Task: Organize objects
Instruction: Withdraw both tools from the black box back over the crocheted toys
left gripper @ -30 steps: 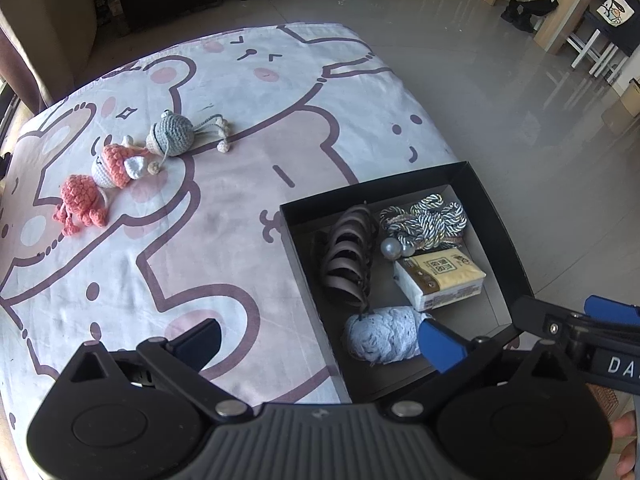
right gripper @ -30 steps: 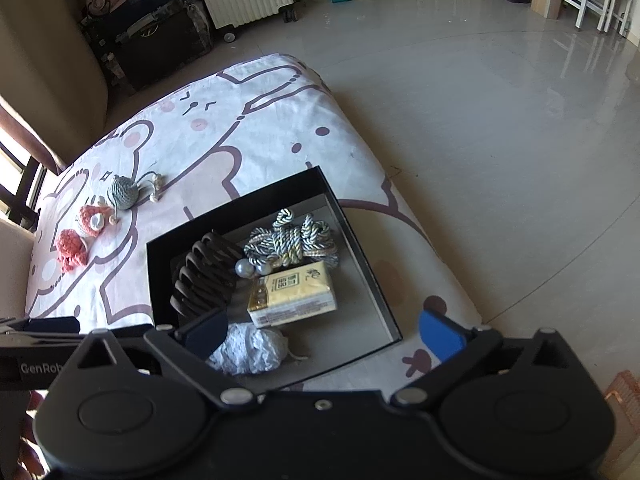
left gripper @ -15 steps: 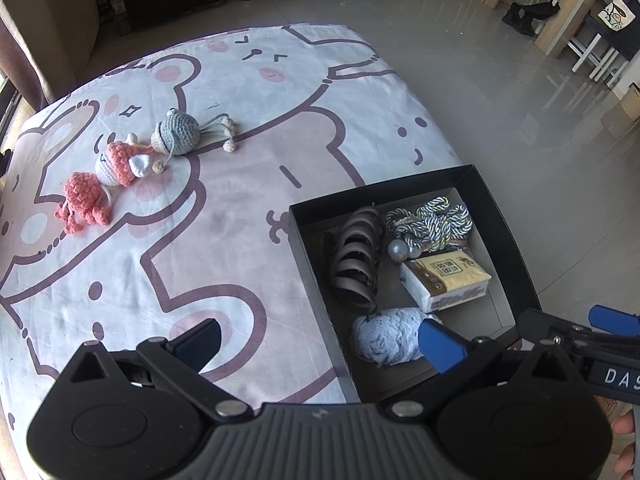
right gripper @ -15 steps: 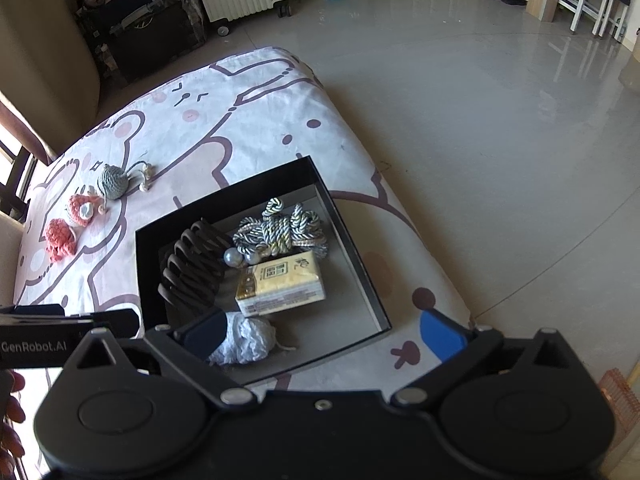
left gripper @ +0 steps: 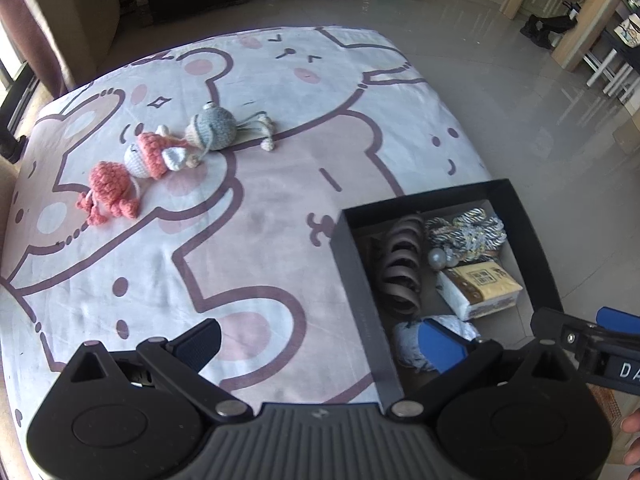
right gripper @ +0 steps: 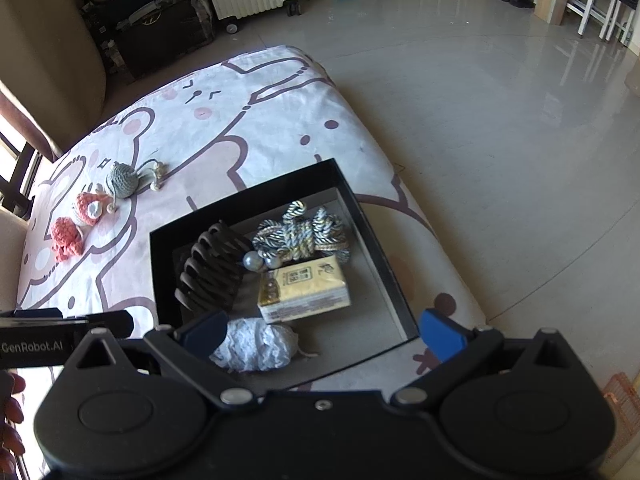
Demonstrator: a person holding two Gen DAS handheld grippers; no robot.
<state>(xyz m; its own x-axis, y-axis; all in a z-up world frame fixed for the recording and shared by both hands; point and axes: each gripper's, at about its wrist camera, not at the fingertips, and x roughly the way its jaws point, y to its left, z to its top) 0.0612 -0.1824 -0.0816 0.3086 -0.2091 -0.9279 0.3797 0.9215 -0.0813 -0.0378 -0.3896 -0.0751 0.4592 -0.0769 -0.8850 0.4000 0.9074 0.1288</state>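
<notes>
- Partly done, by the look of it: black box (right gripper: pixel 256 208) near the right edge of the cartoon-print cover (left gripper: pixel 260 248) already holding a dark hair claw (right gripper: pixel 212 272), a coil of striped cord (right gripper: pixel 304 234), two silvery beads (right gripper: pixel 253 260), a yellow tissue pack (right gripper: pixel 304 290) and a pale blue-white crochet piece (right gripper: pixel 256 344).
- Left to gather, judging from the task: grey crochet toy (left gripper: pixel 212 127), pink-and-white one (left gripper: pixel 150 155) and coral one (left gripper: pixel 110 194), lying in a touching row on the cover, well apart from the box.
- Left gripper (left gripper: pixel 320 340): released, wide apart, nothing between the fingers, raised above the cover's near part and the box's near corner.
- Right gripper (right gripper: pixel 320 330): likewise spread and empty, above the box's near edge.
- Nothing lying between grippers and toys; only open cover to cross.
- Around: radiator, dark bags and shiny floor beyond.
</notes>
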